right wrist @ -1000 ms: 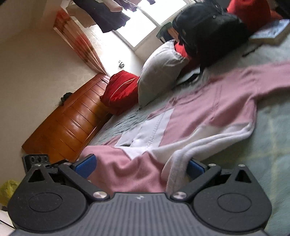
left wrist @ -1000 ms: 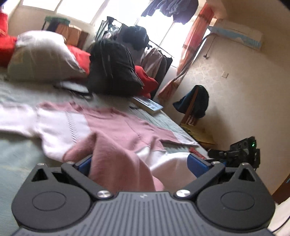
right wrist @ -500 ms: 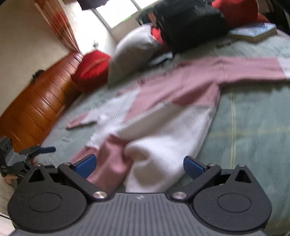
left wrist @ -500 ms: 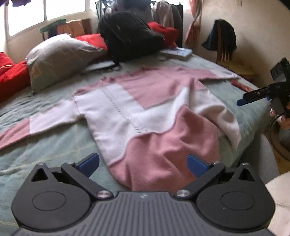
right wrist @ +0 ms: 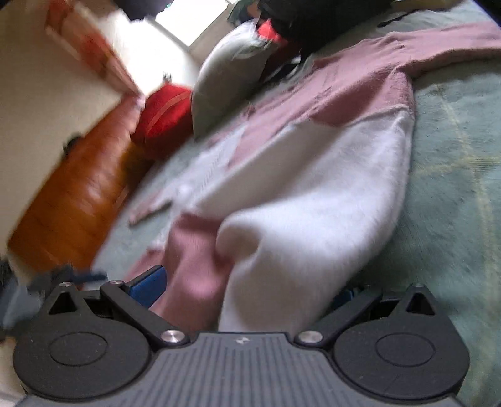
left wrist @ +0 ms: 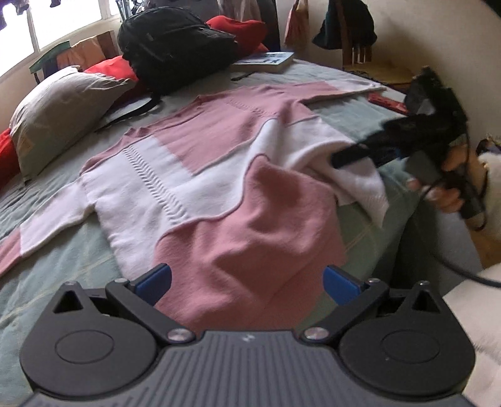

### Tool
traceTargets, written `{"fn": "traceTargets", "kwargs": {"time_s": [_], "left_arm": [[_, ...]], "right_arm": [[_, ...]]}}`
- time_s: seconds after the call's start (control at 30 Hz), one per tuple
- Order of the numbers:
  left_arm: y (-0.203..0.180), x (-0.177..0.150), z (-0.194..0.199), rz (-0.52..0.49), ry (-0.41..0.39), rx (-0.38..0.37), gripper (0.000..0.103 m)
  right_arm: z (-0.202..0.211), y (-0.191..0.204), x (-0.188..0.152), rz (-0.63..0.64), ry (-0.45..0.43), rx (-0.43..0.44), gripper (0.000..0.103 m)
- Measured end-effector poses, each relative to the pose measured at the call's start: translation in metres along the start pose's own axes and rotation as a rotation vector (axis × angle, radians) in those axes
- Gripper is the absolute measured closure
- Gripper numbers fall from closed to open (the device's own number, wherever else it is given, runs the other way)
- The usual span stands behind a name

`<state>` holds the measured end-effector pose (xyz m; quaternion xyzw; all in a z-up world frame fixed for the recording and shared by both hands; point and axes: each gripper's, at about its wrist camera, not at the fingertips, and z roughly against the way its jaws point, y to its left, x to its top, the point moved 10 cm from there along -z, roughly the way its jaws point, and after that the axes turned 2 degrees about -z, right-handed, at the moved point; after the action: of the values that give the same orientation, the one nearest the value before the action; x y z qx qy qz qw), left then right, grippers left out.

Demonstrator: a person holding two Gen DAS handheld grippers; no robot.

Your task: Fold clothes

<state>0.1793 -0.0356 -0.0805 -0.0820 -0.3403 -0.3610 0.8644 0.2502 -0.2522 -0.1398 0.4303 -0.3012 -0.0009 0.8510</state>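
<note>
- Left wrist view: the pink and white sweater (left wrist: pixel 219 175) is lying spread on the green bed (left wrist: pixel 62 260). The left claw (left wrist: pixel 247 278) is gaping wide, released, over the pink hem, which it was pinching a second ago. The right claw (left wrist: pixel 350 156) is reaching into the white corner.
- Right wrist view: white cloth is sitting between the spread fingers (right wrist: pixel 147 286), nearer than half a second ago; grip unclear through blur.

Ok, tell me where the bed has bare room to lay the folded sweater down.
Bare green bedcover lies left of the sweater, below the grey pillow, crossed only by a sleeve. A second patch lies right of the white panel. The head of the bed is crowded: black backpack, red cushions, book.
</note>
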Motion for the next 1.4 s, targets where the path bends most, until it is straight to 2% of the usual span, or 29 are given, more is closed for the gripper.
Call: {"fn": "traceTargets", "kwargs": {"time_s": [0.13, 0.3, 0.77, 0.97, 1.07, 1.13, 1.3, 1.4], "left_arm": [[-0.003, 0.002, -0.002, 0.033, -0.007, -0.013, 0.001], [-0.003, 0.001, -0.001, 0.038, -0.003, 0.002, 0.001], [-0.001, 0.0, -0.006, 0.044, 0.005, -0.008, 0.001], [-0.008, 0.002, -0.011, 0.036, 0.007, -0.026, 0.001], [-0.01, 0.001, -0.011, 0.037, 0.012, -0.018, 0.001], [-0.01, 0.0, -0.01, 0.037, 0.011, -0.016, 0.001], [-0.009, 0.001, -0.008, 0.052, 0.008, -0.012, 0.001], [-0.012, 0.001, -0.008, 0.05, 0.006, -0.025, 0.001]], "right_arm": [[0.013, 0.022, 0.016, -0.023, -0.067, 0.154, 0.0], [0.053, 0.042, 0.048, 0.01, -0.163, 0.235, 0.0], [0.098, -0.035, 0.016, -0.034, -0.109, -0.08, 0.0], [0.075, -0.025, -0.024, -0.033, -0.072, -0.024, 0.0], [0.049, -0.025, -0.031, -0.071, -0.06, 0.008, 0.0], [0.045, -0.017, -0.026, -0.042, -0.08, 0.025, 0.0], [0.04, -0.006, -0.001, -0.085, -0.143, 0.099, 0.0], [0.036, 0.015, 0.0, -0.053, -0.123, 0.147, 0.0]]}}
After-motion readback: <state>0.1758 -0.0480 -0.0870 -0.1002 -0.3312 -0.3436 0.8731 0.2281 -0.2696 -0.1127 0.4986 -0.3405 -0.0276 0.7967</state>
